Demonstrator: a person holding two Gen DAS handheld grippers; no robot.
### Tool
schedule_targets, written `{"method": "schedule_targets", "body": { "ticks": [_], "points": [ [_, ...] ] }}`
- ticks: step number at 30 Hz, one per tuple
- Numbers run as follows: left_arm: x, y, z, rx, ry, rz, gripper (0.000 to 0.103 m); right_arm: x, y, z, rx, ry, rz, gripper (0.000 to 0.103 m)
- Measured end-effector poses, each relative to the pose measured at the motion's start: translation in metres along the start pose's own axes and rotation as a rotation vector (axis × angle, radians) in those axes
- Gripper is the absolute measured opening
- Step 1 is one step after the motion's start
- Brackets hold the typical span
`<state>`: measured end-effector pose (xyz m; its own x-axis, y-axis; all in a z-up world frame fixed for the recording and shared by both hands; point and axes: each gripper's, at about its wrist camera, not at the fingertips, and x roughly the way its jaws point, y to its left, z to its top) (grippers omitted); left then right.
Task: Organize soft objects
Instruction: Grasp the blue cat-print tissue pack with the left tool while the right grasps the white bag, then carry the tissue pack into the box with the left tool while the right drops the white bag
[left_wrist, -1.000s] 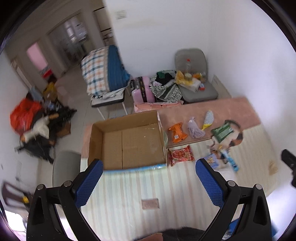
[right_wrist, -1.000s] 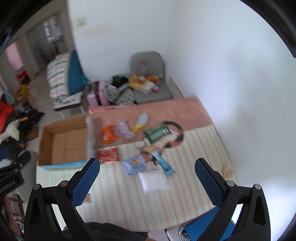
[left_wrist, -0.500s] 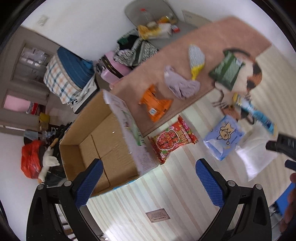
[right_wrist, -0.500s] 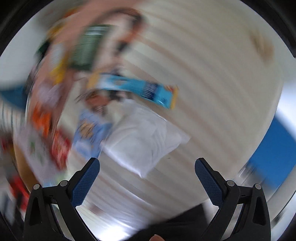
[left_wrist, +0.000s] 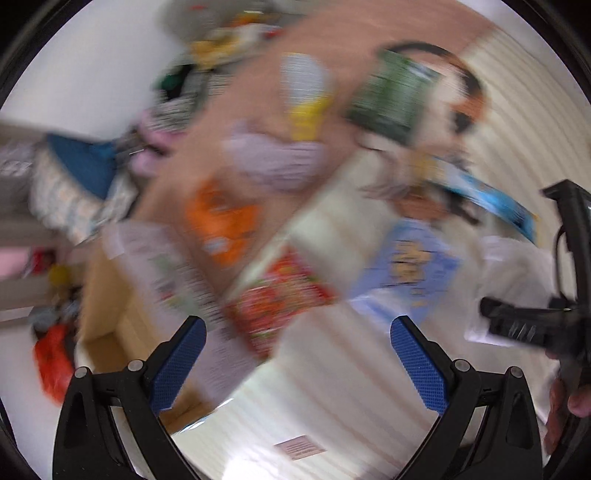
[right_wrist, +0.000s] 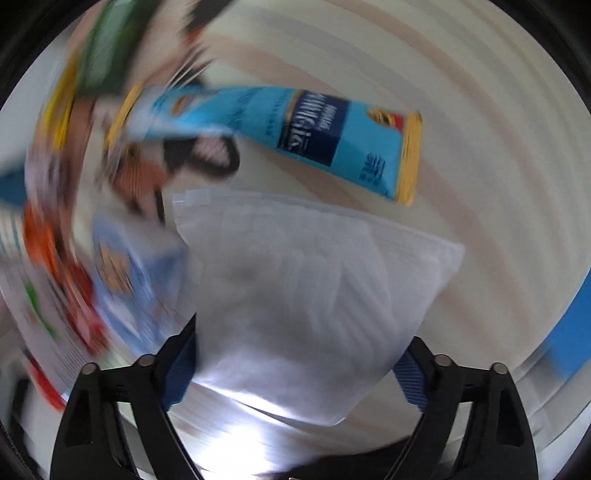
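Observation:
Both views are blurred by motion. My right gripper (right_wrist: 295, 369) is open, its jaws on either side of a white plastic bag (right_wrist: 310, 295) lying on the striped cloth; the bag hides the fingertips. A blue snack packet (right_wrist: 332, 140) lies just beyond it. My left gripper (left_wrist: 295, 362) is open and empty above the cloth, with a red snack bag (left_wrist: 280, 299) and a light blue pack (left_wrist: 413, 266) ahead. The right gripper's black body (left_wrist: 546, 325) shows at the right edge over the white bag (left_wrist: 517, 266).
An open cardboard box (left_wrist: 110, 314) sits at the left of the table. Further on lie an orange item (left_wrist: 221, 221), a lilac cloth (left_wrist: 273, 162), a yellow-white item (left_wrist: 306, 96) and a green packet (left_wrist: 395, 96). Room clutter lies beyond the table's far edge.
Both grippers have dropped closer to the table. The right gripper has come down around the white bag. The left gripper has moved nearer the red and blue packs.

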<state>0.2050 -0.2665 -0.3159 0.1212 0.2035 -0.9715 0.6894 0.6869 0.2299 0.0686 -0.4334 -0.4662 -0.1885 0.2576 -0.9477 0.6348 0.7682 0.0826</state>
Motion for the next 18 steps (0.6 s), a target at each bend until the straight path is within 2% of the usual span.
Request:
{"method": "schedule_targets", "body": {
  "ticks": [2,6,13,14,15,16,17,18],
  "points": [
    [0.014,-0.020,0.010,0.069,0.021,-0.038,0.102,0.000,-0.001,-0.007,-0.102,-0.012,-0.086,0.089],
    [0.058,-0.060,0.030,0.206,0.077,-0.074,0.102,-0.001,-0.010,-0.014,-0.134,-0.030,-0.131,0.090],
    [0.108,-0.081,0.046,0.213,0.188,-0.104,0.102,0.013,-0.019,-0.015,-0.093,-0.029,-0.111,0.090],
    [0.111,-0.082,0.047,0.207,0.191,-0.099,0.093,0.016,-0.017,-0.015,-0.090,-0.025,-0.114,0.090],
    [0.113,-0.082,0.047,0.195,0.194,-0.111,0.090,0.013,-0.018,-0.010,-0.087,-0.021,-0.114,0.090],
    [0.115,-0.083,0.049,0.181,0.197,-0.126,0.084,0.014,-0.015,-0.003,-0.080,-0.017,-0.113,0.090],
    [0.114,-0.082,0.050,0.163,0.204,-0.151,0.073,0.015,-0.013,0.003,-0.075,-0.012,-0.111,0.090],
    [0.114,-0.081,0.050,0.140,0.207,-0.173,0.067,0.019,-0.013,0.005,-0.069,-0.007,-0.108,0.090]
  ]
}}
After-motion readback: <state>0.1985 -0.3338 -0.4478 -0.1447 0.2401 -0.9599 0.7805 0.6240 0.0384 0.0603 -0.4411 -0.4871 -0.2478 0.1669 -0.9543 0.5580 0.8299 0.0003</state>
